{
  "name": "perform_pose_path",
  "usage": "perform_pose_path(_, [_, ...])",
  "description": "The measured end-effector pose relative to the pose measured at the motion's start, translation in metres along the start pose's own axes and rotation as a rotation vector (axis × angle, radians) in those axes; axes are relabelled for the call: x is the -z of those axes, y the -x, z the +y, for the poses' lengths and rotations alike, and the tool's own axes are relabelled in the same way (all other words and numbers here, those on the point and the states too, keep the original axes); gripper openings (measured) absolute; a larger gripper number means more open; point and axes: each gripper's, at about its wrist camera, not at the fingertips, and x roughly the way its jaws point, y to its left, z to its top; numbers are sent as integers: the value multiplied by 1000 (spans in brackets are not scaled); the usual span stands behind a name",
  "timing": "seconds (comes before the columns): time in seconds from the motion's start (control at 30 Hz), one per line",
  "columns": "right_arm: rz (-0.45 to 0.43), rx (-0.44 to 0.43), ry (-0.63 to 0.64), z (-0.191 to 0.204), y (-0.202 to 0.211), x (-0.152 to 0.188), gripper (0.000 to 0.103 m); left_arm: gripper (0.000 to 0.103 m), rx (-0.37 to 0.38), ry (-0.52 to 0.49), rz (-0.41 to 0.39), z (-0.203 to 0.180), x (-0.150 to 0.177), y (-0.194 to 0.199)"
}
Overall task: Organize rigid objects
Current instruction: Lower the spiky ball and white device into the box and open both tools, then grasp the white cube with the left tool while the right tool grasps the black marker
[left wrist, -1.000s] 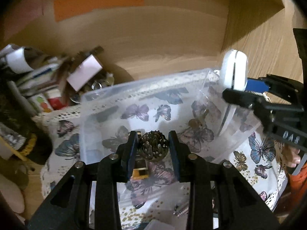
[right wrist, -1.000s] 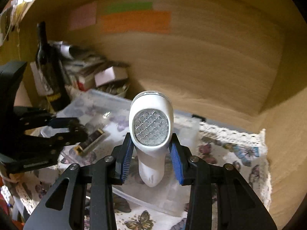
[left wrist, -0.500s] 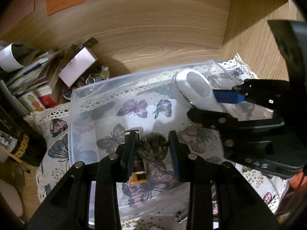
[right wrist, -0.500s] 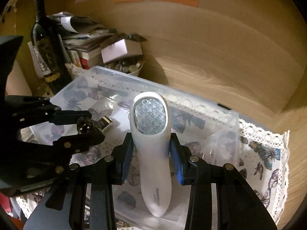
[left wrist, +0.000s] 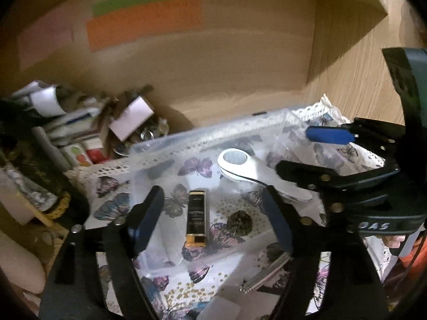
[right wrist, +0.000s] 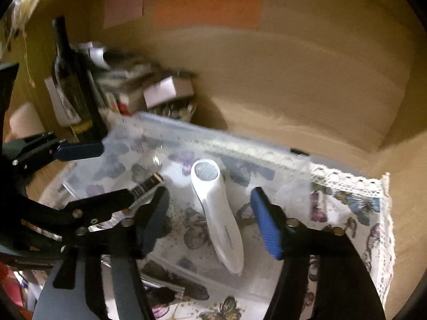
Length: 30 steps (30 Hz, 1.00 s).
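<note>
Lying in one clear bin (left wrist: 165, 144), one white device (right wrist: 217, 213), one bottle (left wrist: 196, 217), one ball (left wrist: 239, 220)

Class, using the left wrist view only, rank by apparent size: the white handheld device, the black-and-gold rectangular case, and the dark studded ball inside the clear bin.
1. White handheld device, though a finger hides part of it.
2. Black-and-gold case.
3. Studded ball, clearly smallest.

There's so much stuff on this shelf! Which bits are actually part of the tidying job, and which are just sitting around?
Part of the job:
- clear plastic bin
- white handheld device, lying in the bin
- black and gold tube, in the bin
- dark round ball, in the bin
- left gripper and right gripper, both open

Just lying about:
- dark bottle
- pile of papers and boxes
- coloured notes on the wall
- butterfly cloth
</note>
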Motion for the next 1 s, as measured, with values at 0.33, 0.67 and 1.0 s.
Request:
perform_pose_path(0.33, [-99,30,6,6,54,21,76,98,-94,-3,-86,7,25,59])
perform_pose_path(0.67, [-33,24,15,27,52,67,80,98,-78,-9,9,7,78,53])
perform_pose_path(1.0, [64,-25,-94,36,19,91,78,81,-12,-26,127,-3,109,19])
